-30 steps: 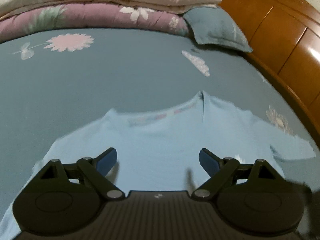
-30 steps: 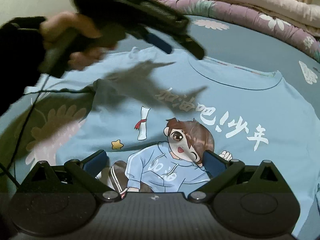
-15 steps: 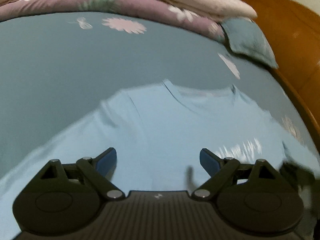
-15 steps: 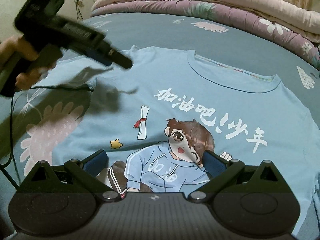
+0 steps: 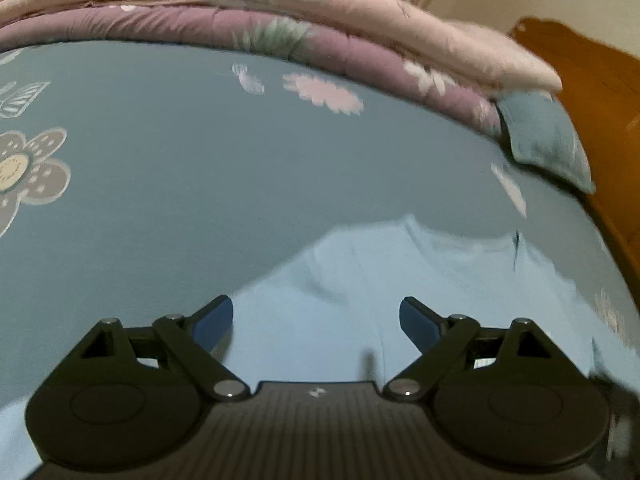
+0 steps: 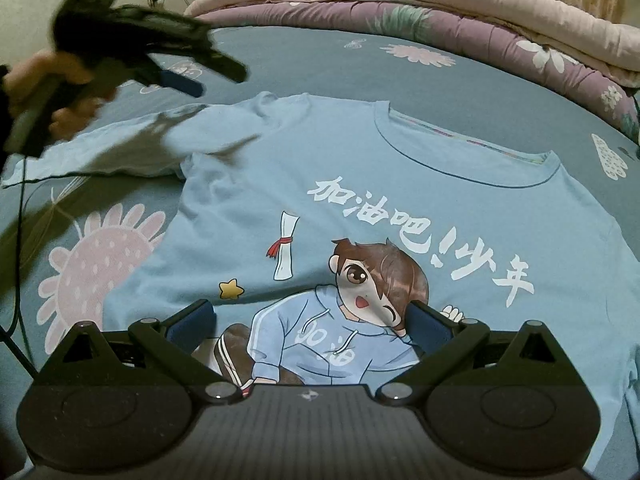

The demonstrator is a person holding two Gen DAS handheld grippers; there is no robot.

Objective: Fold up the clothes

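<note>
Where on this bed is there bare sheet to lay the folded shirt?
Free: the wide strip of bedsheet between the T-shirt collar and the stacked quilts. Crowded: by the shirt's sleeve, where the open left gripper hovers; the open right gripper hangs above the shirt's print.

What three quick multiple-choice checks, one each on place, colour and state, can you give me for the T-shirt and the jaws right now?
1. Where does the T-shirt lie?
A. Flat on the bedsheet
B. On the stacked quilts
C. Hanging from a gripper

2. What colour is the T-shirt?
A. Pink
B. Light blue
C. White

3. How do the left gripper jaws stand?
A. Shut on the sleeve
B. Shut on nothing
C. Open, holding nothing

Answers:
1 A, it is spread print-up on the sheet, short of the quilts.
2 B, light blue cloth in both views.
3 C, the blue pads stand wide apart with only shirt beyond them.
</note>
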